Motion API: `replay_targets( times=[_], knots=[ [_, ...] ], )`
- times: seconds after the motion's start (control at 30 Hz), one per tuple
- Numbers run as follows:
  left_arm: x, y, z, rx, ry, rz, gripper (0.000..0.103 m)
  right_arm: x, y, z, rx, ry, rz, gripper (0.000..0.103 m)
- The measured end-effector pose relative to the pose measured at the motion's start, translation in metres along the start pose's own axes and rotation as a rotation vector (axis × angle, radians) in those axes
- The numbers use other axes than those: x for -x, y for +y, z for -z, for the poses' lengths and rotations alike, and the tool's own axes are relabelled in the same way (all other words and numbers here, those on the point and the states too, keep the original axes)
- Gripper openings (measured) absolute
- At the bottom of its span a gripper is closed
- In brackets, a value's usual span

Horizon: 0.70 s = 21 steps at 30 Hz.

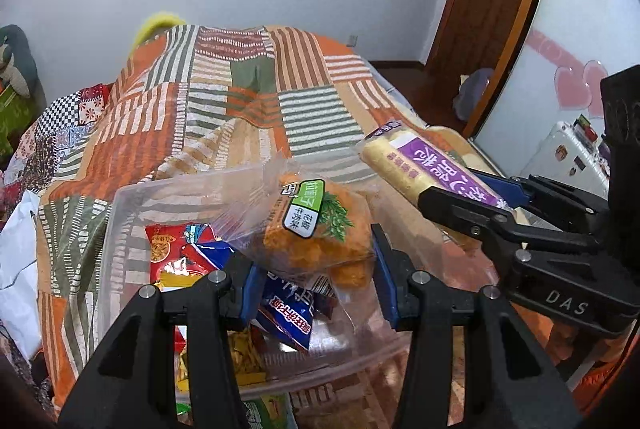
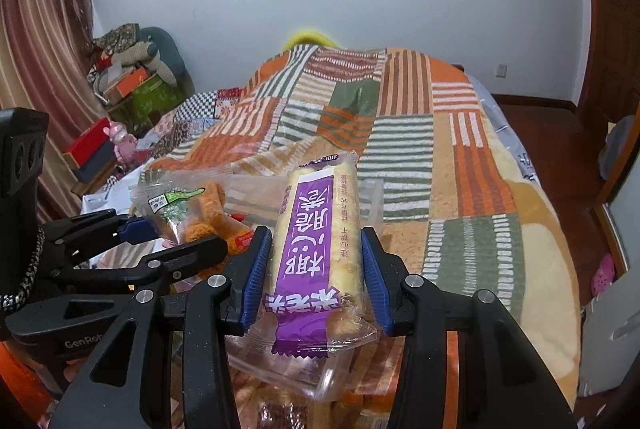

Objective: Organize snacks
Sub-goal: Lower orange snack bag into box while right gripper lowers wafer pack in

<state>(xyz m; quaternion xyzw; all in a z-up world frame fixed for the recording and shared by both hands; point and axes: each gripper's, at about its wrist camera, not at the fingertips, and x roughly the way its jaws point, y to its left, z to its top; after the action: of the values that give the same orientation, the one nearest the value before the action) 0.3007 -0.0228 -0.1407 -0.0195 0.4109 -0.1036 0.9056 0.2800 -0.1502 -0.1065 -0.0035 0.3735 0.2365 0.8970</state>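
Over clear box (image 1: 120, 213): orange snack bag (image 1: 316, 241) gripped by left gripper (image 1: 316, 283), purple biscuit pack (image 2: 316, 249) gripped by right gripper (image 2: 316, 279). Packing step; both to be lowered in, then let go.

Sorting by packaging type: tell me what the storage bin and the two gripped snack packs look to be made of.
Storage bin: clear, rigid-looking plastic; the blanket shows through its walls.
Orange snack pack: thin, glossy clear film, crinkled, probably plastic, between the left gripper pads.
Purple-label biscuit pack: shiny clear wrapper with a printed purple band, held in the right gripper.
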Motion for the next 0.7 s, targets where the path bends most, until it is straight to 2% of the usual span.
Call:
replay_targets(
  times=[0.43,0.7],
  knots=[
    [-0.005,0.001,-0.001,0.006,0.033,0.017,0.051,-0.003,-0.002,0.002,-0.008,0.048,-0.025,0.042],
    [0.020,-0.004,0.003,-0.010,0.003,0.019,0.058,0.016,0.000,0.005,0.006,0.027,-0.023,0.042]
  ],
)
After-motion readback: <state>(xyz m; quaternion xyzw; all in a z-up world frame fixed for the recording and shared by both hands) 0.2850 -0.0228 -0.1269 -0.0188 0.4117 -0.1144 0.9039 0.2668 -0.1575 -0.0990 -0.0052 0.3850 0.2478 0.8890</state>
